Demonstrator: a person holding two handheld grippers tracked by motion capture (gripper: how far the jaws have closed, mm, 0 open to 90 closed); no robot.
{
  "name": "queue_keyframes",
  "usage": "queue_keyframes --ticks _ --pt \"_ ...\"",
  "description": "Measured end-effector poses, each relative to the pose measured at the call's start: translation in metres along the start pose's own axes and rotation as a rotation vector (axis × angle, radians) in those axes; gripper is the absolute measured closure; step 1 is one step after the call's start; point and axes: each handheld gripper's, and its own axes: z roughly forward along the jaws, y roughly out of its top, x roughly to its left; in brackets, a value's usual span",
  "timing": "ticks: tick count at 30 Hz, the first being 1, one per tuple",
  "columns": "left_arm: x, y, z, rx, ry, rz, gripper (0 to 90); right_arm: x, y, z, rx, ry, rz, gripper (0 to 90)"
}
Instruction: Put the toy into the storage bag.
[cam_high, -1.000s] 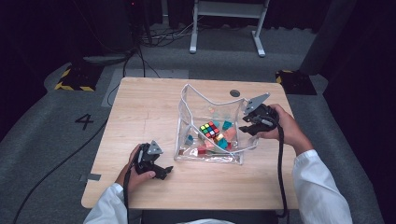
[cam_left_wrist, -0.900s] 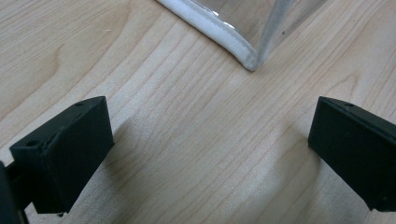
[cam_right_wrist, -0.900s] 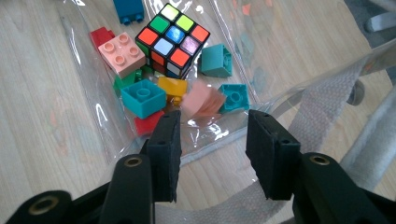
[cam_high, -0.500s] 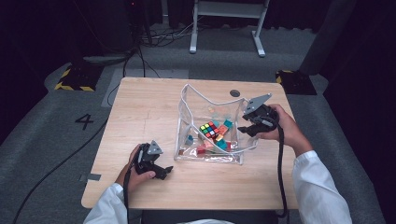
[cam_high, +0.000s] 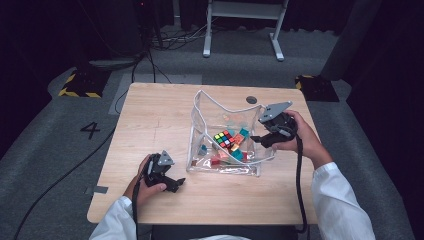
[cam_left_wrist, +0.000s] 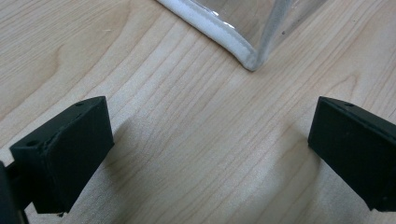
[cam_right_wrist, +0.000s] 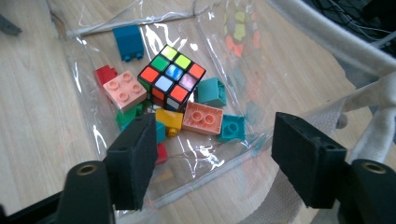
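Inside the clear bag (cam_high: 225, 165), puzzle cube (cam_high: 224, 138) and bricks (cam_right_wrist: 204, 117) lie dropped; right gripper (cam_high: 260, 138) has just been opening, empty; left gripper (cam_high: 175, 184) rests open, empty; closing the bag seems left.

One clear plastic bag (cam_high: 223, 167) sits on one worktop (cam_high: 150, 120). Inside lies one puzzle cube (cam_right_wrist: 171, 77), with about ten toy bricks (cam_right_wrist: 203, 118) around it from 8 to 4 o'clock; overlaps blur the exact count.

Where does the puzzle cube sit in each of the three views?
High view: puzzle cube at centre, inside the clear bag.
Left gripper view: none seen; a bag corner at top.
Right gripper view: cube upper centre, among bricks.
Shared landmark: the bag's white trim.
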Motion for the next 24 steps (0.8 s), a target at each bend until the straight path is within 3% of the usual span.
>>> queue_keyframes --ticks 8,24 --pt "0.0 0.0 0.0 0.001 0.001 0.005 0.1 0.002 0.001 -0.01 -0.088 -0.065 0.093 23.3" --pt "0.0 0.0 0.0 0.0 0.0 -0.001 0.1 0.001 -0.006 -0.037 -0.229 -0.158 0.126 21.5"
